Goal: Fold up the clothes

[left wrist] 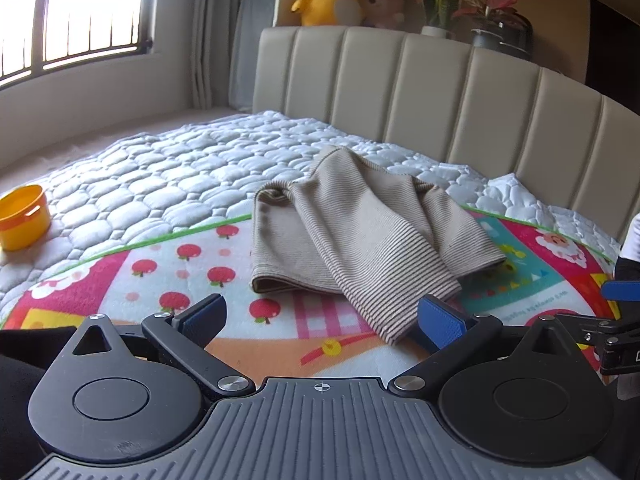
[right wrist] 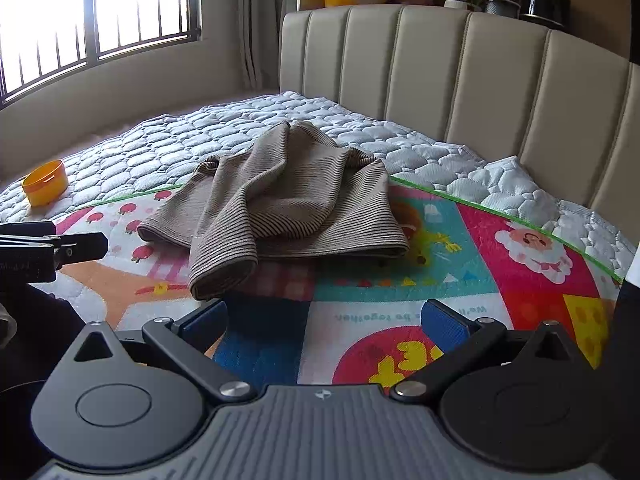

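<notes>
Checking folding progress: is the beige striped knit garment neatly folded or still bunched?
Partly folded but bunched: the beige striped knit garment lies doubled over, with rumpled ridges and one sleeve draped forward.

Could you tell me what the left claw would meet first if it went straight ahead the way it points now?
Probably the striped sleeve end of the beige sweater, lying on the play mat just ahead of the open left claw; depth is hard to judge.

bed (left wrist: 168, 168) quilted white | colourful play mat (left wrist: 180, 280) on top | striped garment (left wrist: 352, 232) on mat | orange cup (left wrist: 24, 216) on quilt
</notes>
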Available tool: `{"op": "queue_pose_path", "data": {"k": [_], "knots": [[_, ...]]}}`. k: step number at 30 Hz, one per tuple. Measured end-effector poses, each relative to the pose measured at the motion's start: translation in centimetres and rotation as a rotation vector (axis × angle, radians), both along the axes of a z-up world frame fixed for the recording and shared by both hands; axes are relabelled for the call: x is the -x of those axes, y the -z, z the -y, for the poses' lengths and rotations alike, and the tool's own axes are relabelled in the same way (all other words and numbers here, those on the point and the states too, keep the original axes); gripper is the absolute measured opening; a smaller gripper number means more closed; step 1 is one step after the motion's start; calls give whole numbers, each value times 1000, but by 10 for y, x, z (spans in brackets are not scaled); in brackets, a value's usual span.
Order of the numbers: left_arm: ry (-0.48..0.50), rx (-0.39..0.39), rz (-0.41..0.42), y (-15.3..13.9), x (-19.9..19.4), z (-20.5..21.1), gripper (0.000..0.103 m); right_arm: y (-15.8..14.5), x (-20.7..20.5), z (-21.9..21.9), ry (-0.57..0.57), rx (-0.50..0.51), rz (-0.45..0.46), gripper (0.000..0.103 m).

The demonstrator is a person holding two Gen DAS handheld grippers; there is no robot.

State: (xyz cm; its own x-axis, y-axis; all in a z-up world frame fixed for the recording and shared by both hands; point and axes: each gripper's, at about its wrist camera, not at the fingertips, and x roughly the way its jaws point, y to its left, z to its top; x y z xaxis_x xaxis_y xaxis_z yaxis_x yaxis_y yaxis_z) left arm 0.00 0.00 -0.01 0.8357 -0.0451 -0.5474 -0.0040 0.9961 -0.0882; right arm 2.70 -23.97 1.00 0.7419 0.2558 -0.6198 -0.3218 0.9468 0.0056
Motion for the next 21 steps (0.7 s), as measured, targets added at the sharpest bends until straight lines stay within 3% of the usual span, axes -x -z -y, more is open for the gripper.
{"op": "queue_pose_path", "data": {"k": [21], "knots": [[-6, 19, -25, 4, -2, 0, 103, 7, 3, 0, -12, 6, -4, 103]]}}
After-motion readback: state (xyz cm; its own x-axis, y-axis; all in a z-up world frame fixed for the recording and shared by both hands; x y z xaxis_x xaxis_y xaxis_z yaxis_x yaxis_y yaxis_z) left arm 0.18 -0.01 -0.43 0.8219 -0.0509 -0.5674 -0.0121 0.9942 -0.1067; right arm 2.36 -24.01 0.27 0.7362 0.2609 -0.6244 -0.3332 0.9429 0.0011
